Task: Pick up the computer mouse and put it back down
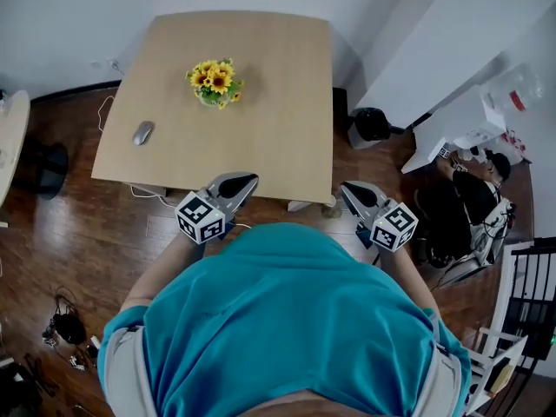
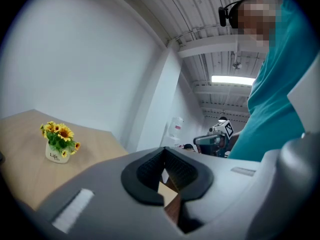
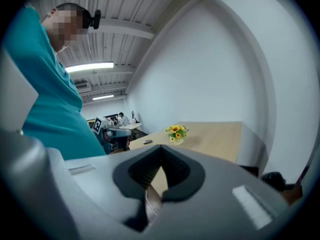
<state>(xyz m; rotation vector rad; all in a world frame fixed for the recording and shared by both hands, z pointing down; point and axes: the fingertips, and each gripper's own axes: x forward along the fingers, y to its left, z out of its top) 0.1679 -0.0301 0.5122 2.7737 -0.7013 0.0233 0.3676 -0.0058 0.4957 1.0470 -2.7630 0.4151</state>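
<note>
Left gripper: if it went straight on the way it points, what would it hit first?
Probably nothing nearby: the left gripper aims over the bare table, missing flowers and mouse.

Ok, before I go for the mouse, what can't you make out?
Mouse: too small in the head view to show buttons or a cord; only a speck in the right gripper view.
Person's hands: head view, hidden under the left gripper and right gripper.
Flower pot print: left gripper view, too small to read fully.
</note>
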